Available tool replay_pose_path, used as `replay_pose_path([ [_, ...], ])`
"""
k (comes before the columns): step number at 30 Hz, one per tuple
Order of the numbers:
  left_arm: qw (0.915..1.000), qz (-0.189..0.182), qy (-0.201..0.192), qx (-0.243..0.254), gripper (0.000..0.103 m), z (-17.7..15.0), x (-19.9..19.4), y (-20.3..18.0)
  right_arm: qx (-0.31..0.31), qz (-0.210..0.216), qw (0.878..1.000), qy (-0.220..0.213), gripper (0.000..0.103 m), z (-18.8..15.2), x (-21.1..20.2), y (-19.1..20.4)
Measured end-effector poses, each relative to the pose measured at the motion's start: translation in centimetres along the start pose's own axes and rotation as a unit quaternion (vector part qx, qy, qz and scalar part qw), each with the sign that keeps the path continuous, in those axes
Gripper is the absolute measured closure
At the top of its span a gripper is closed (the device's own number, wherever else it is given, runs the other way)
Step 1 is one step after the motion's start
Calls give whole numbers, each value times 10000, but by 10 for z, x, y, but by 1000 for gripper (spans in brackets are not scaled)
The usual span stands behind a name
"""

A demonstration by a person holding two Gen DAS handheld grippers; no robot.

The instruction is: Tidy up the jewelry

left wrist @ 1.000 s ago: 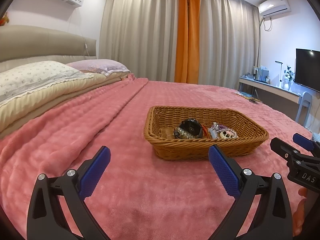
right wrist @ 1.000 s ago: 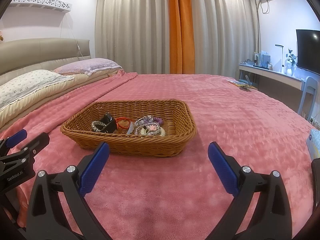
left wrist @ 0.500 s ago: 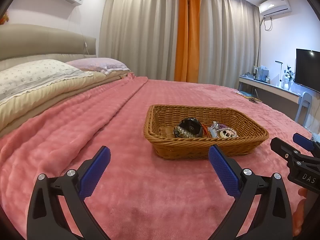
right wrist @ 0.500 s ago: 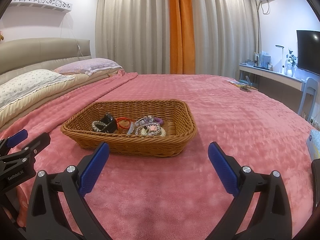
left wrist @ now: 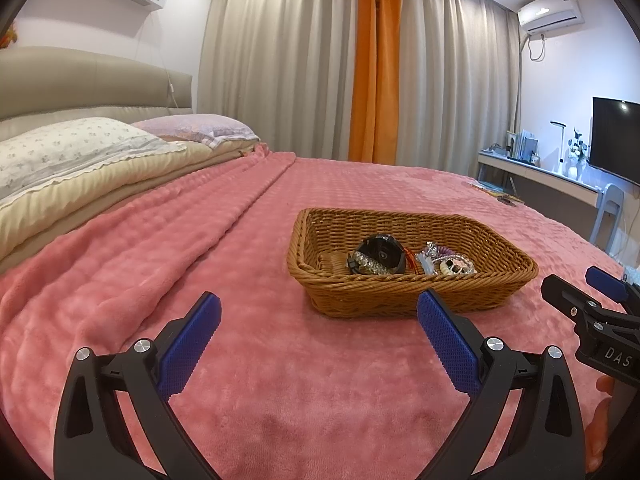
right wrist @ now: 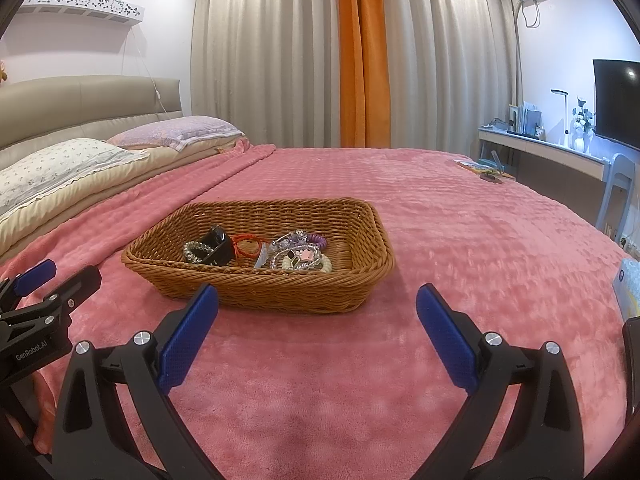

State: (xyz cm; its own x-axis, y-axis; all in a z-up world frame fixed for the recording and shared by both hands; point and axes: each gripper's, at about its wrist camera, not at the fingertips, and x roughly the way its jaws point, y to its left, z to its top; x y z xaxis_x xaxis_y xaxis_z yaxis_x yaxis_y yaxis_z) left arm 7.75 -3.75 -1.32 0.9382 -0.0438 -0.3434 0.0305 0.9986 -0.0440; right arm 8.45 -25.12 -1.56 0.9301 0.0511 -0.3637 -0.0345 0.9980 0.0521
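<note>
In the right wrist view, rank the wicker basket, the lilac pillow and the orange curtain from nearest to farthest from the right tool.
Measured from the right tool:
1. Wicker basket: just ahead on the pink blanket, slightly left.
2. Lilac pillow: far left, by the headboard.
3. Orange curtain: at the back wall, centre.

open pink blanket [right wrist: 320, 360] ahead of both my tongs, one basket [right wrist: 280, 292] in the way

bare blanket runs from my right tongs [right wrist: 316, 332] and my left tongs [left wrist: 318, 338] up to the basket's near wall, nothing lying between. that woven wall stands ahead of both. over its rim the jewelry pile [right wrist: 260, 250] crowds the near half; the far half is bare weave. each tong sits just beside the other's path. pillows [left wrist: 80, 148] rise far to my left.
</note>
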Motion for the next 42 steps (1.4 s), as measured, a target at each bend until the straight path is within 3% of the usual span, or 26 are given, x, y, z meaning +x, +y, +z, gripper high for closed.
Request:
replay_pose_path([
  [42,10000,-7,21,-8,8,2,1,1,3,-1,10000,7,8,1,0,0],
])
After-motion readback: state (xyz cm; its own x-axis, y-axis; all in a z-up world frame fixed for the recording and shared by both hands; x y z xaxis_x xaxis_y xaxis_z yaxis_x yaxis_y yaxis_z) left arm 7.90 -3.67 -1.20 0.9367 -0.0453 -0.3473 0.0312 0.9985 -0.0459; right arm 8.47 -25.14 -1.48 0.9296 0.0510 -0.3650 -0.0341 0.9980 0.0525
